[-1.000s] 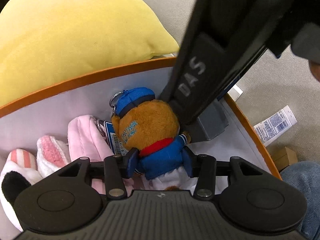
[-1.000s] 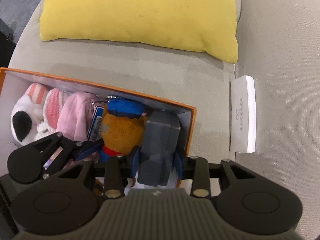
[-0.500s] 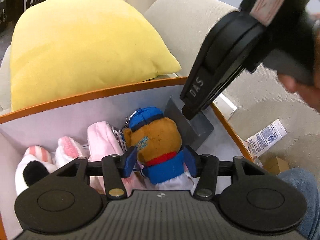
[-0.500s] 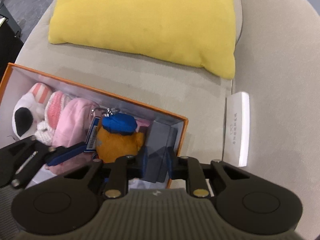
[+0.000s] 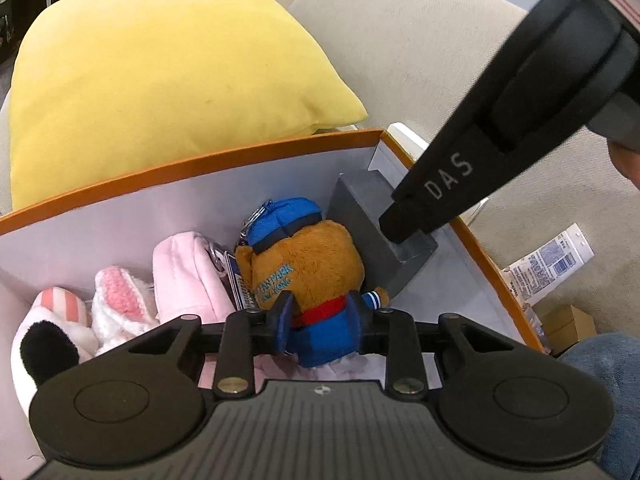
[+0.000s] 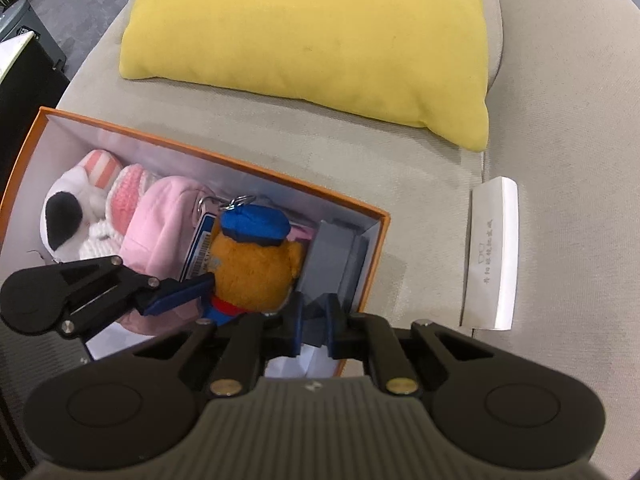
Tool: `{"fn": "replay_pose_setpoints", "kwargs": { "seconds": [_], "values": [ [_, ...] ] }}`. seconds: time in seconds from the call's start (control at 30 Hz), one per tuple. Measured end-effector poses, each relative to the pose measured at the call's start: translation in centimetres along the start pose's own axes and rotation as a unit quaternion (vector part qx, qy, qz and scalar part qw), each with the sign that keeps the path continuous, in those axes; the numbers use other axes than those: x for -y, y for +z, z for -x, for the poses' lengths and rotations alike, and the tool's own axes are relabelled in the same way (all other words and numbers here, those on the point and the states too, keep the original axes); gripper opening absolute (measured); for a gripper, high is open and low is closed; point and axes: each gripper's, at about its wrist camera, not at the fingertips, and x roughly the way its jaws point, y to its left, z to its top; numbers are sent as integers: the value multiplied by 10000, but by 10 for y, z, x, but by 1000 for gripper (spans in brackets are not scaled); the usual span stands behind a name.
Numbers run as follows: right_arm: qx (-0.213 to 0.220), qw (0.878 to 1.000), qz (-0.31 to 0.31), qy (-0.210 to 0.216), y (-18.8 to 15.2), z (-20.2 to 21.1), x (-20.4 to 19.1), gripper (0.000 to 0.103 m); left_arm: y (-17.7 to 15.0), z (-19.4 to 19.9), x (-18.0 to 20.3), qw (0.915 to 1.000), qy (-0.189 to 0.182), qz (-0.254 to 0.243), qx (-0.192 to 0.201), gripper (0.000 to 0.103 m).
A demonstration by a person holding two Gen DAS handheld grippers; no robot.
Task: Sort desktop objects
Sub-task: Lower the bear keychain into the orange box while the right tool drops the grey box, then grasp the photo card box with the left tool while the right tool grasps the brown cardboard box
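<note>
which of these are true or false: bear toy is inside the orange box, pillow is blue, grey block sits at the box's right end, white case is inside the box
1. The bear toy is inside the orange box: true.
2. The pillow is blue: false, it is yellow.
3. The grey block sits at the box's right end: true.
4. The white case is inside the box: false, it lies on the sofa outside it.

Left black two-finger gripper [image 5: 320, 314] jaws part-open, blue pads flanking something; right black two-finger gripper [image 6: 313, 326] jaws narrowly apart, angled down.
</note>
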Motion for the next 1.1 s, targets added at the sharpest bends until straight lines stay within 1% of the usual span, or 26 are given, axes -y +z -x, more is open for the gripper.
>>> {"fn": "replay_pose_setpoints", "kwargs": {
  "seconds": [0.07,0.2,0.3,0.4,0.47,0.57,0.63,0.67,0.77,0.8,0.87,0.93,0.97,1.0,1.07,1.1],
  "values": [
    [24,10000,-20,46,-1,1,1,12,1,-7,6,10000,10,14,-18,33],
    [203,9996,98,152,-7,10,4,12,4,0,5,9999,34,96,0,33],
    [383,9981,154,466,-16,24,11,12,4,12,9,9999,59,77,88,33],
    [709,9947,377,649,-33,46,19,13,4,23,21,9996,134,-39,225,33],
    [960,9915,542,689,-48,60,28,13,5,37,30,9990,170,-208,351,33],
    [1367,9857,739,652,-75,78,48,14,10,56,62,9959,164,-617,643,33],
    [1374,9856,827,526,-93,81,62,16,15,80,72,9924,62,-973,748,33],
    [1268,9874,841,442,-103,80,71,18,17,78,90,9907,-19,-1141,737,33],
    [877,9926,754,373,-130,68,97,19,22,73,128,9855,-329,-1600,454,33],
    [756,9936,750,377,-139,64,105,19,24,73,134,9834,-468,-1722,324,33],
    [501,9950,776,377,-154,54,119,19,29,61,155,9789,-672,-1930,7,34],
    [311,9949,869,408,-165,45,129,20,31,47,173,9710,-765,-2243,-325,37],
    [251,9944,927,433,-170,40,132,21,33,35,184,9663,-787,-2390,-545,42],
    [211,9939,979,456,-175,37,134,22,35,23,190,9616,-802,-2513,-760,53],
    [101,9920,1120,571,-179,27,139,23,38,2,204,9518,-766,-2758,-1103,55],
    [36,9907,1190,655,-180,21,140,26,39,-8,208,9476,-738,-2828,-1292,55]
  ]
}}
